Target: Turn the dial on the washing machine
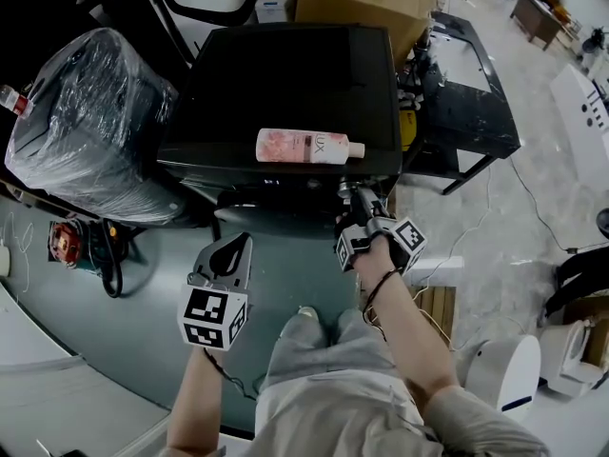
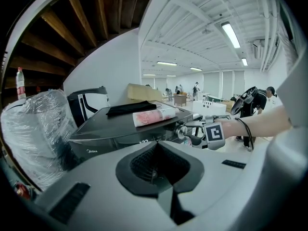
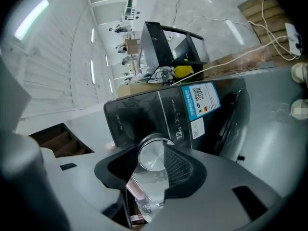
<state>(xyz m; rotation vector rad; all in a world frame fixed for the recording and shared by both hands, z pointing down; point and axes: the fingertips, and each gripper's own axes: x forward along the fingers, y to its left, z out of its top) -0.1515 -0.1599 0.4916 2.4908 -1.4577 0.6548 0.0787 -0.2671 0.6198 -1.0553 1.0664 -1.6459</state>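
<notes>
The right gripper (image 1: 357,198) reaches forward at the end of an outstretched forearm, and its jaws are closed on the dial (image 3: 154,154). The left gripper (image 1: 226,255) hangs to its left and nearer the body, jaws together with nothing between them.

You wear light grey trousers (image 1: 319,355), a pale shoe (image 1: 307,312) and a grey sleeve (image 1: 481,427) that ends at your right elbow. A thin dark cord (image 1: 379,284) loops round your right wrist, and another (image 1: 215,366) round your left. Your left gripper (image 1: 233,243) and right gripper (image 1: 350,191) are smooth light grey shells with black ribbed pads (image 2: 144,165) set in teardrop-shaped black surrounds. Each carries a cube with black-and-white square markers (image 1: 214,317).
</notes>
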